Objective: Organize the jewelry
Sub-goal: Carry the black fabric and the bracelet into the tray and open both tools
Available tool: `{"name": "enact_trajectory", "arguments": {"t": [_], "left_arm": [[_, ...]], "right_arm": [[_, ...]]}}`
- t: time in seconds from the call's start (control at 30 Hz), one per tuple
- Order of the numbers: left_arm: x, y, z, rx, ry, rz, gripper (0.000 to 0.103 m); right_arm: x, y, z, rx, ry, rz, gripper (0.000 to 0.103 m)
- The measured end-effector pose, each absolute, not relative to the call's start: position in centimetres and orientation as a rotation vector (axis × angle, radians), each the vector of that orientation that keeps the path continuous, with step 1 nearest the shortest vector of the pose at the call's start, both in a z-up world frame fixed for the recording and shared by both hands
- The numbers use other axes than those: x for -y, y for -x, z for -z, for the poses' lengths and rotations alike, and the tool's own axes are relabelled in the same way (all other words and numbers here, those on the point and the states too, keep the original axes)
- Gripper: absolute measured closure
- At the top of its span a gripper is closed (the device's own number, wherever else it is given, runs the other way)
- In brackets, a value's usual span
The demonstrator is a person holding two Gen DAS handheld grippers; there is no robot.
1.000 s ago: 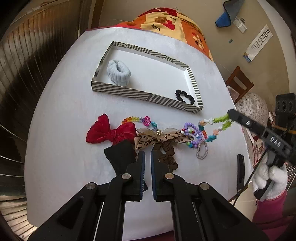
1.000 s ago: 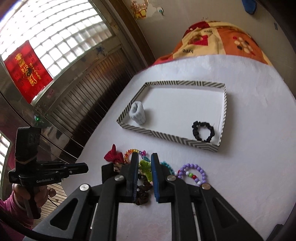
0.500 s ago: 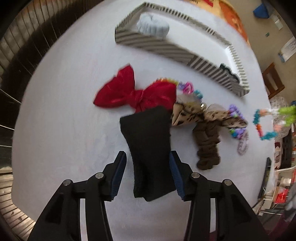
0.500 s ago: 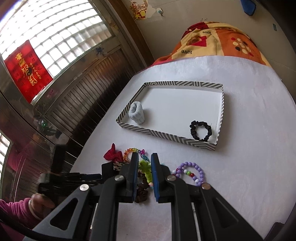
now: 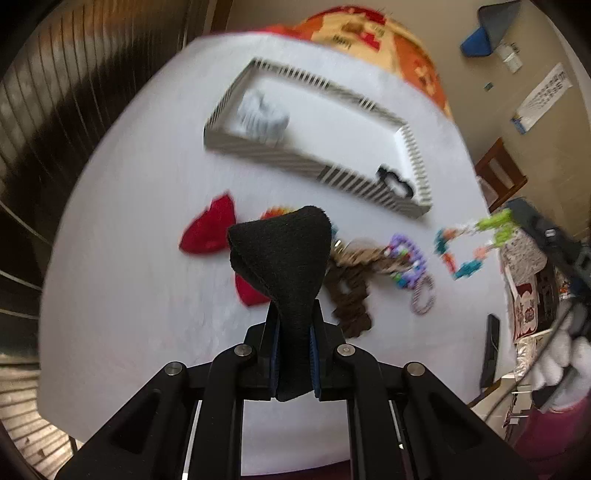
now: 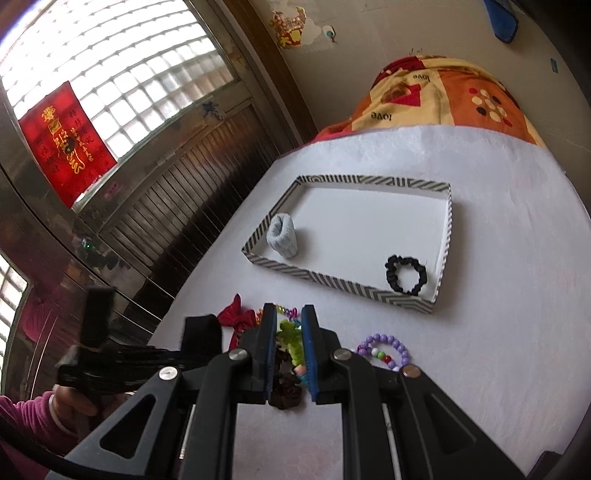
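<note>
a: left gripper [image 5: 294,332] clamped on black fabric band [image 5: 284,254], raised off the tabletop [image 5: 129,258], short of the striped tray [image 5: 369,184]

b: right gripper [image 6: 289,347] pinched on green end of a beaded strand [image 6: 291,341], rest dangling

a: could slip loose, only a narrow fold pinched

b: might snag the leopard bow [image 5: 365,256] or purple bead bracelet [image 6: 384,349], dragging both off

Glass-block window [image 6: 110,85] bright with daylight, red hanging [image 6: 66,144] over its lower left. Below the window, dark wooden slatted panelling [image 6: 184,206]. Well right of the window, beige wall [image 6: 369,33] with a small sticker [image 6: 291,31]. Opposite, wooden chair [image 5: 498,173] under a wall chart [image 5: 543,96].
</note>
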State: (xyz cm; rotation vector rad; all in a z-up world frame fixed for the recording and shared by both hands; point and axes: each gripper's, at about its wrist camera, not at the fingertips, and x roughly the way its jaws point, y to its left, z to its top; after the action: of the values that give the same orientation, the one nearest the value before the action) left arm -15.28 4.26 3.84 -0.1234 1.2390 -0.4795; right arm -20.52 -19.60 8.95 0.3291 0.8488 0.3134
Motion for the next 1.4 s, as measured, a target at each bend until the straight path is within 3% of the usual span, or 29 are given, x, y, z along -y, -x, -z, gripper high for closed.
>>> {"name": "enact_trajectory", "arguments": {"t": [0.5, 1.4], "left_arm": [[0.1, 6.6, -8.0, -1.097, 0.03, 0.444, 0.103], [8.3, -11.2, -0.4, -1.193, -0.07, 0.393, 0.103]], "right_arm": [[22.2, 13.7, -9.6, -0.838, -0.317, -0.246, 0.089], [30.4, 0.4, -0.1, -0.994, -0.386, -0.008, 0.089]]}}
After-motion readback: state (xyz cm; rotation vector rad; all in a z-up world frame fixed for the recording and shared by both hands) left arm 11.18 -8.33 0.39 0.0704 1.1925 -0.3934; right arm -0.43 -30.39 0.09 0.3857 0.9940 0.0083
